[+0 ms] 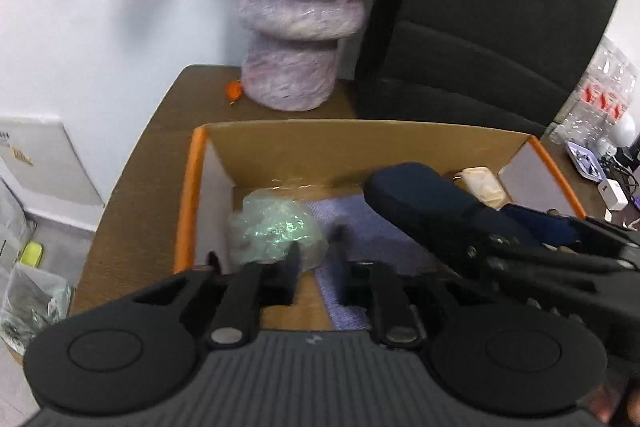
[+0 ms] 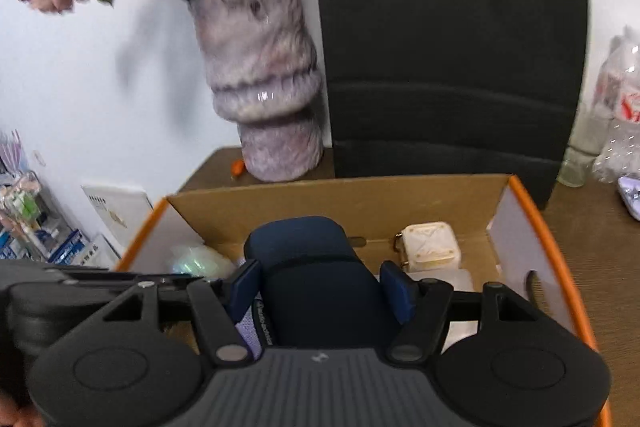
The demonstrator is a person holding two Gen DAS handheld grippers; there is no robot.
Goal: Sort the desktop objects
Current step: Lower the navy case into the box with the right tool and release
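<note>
The right tool [image 2: 320, 283] clamps a dark blue case [image 2: 316, 267] between its pads, holding it over the open cardboard box [image 2: 340, 195] on the brown surface [image 2: 600, 227]; this looks like the drop-off step. Next, lower and release it into free space, with the cream pouch [image 2: 432, 243] at two o'clock. The left tool [image 1: 316, 259] stands slightly parted, empty, above a crumpled plastic bag [image 1: 276, 231]. White lettering on the case is too blurred to read.

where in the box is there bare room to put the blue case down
Bare floor in the box lies at the back, between the green plastic wad and the cream case. The right side is crowded; the blue case hides the middle.
</note>
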